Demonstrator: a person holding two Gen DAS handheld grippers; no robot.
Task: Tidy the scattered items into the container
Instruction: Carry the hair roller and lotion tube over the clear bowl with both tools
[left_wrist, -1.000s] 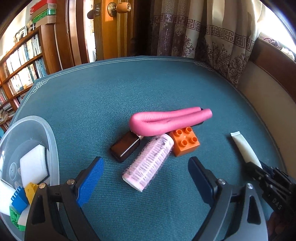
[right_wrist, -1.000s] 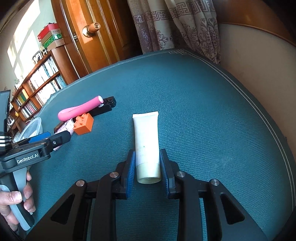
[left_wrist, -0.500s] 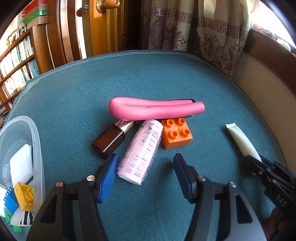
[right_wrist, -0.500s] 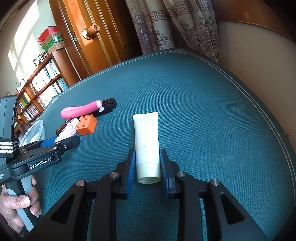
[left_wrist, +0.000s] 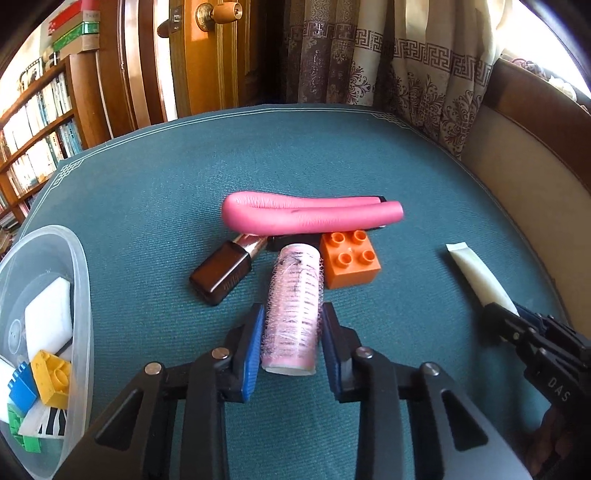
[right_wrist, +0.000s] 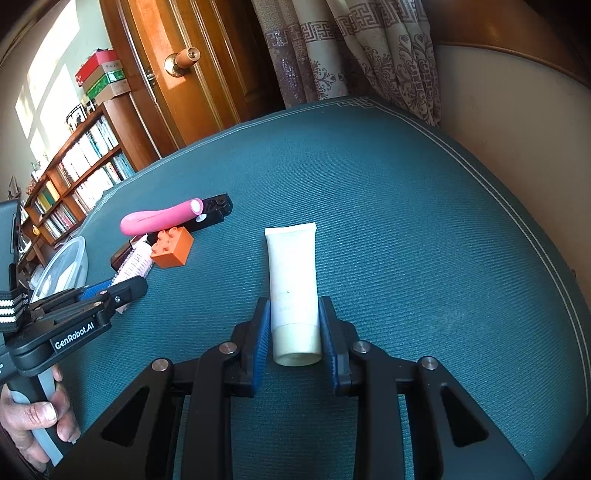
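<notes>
Since a second ago my left gripper (left_wrist: 290, 341) has closed around the pink hair roller (left_wrist: 293, 308) at frame centre; my right gripper (right_wrist: 294, 332) clamps the cream tube (right_wrist: 293, 280), apparently firmly, both bound for the container (left_wrist: 79, 295) lower left.

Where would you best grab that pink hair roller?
Across its round body, coming from its near open end along its length, as the left tongs do now. The pink hair roller lies flat, its far end crowded by the orange brick and brown bottle.
</notes>
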